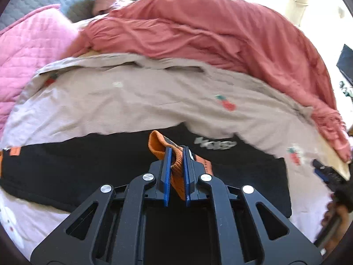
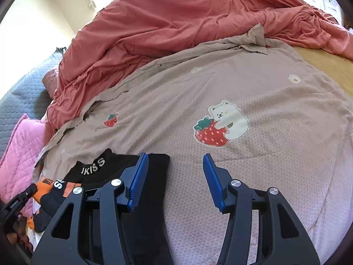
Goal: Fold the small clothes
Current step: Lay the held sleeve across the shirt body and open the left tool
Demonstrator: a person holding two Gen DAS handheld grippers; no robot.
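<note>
Left tool [image 1: 176, 154]: you have it clenched on the orange cuff [image 1: 158, 145] of the black top [image 1: 88, 172].
Right tool [image 2: 174, 172]: you hold it released over the bed sheet [image 2: 242, 84].

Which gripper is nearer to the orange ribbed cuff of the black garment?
Left. The left gripper has its jaws shut on the orange ribbed cuff; the right gripper hangs open beside the garment's other edge.

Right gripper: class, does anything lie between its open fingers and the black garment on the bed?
Nothing visible does. The right gripper hangs open over the bedsheet, the black garment right by its left finger; the left gripper already pinches the orange cuff.
</note>
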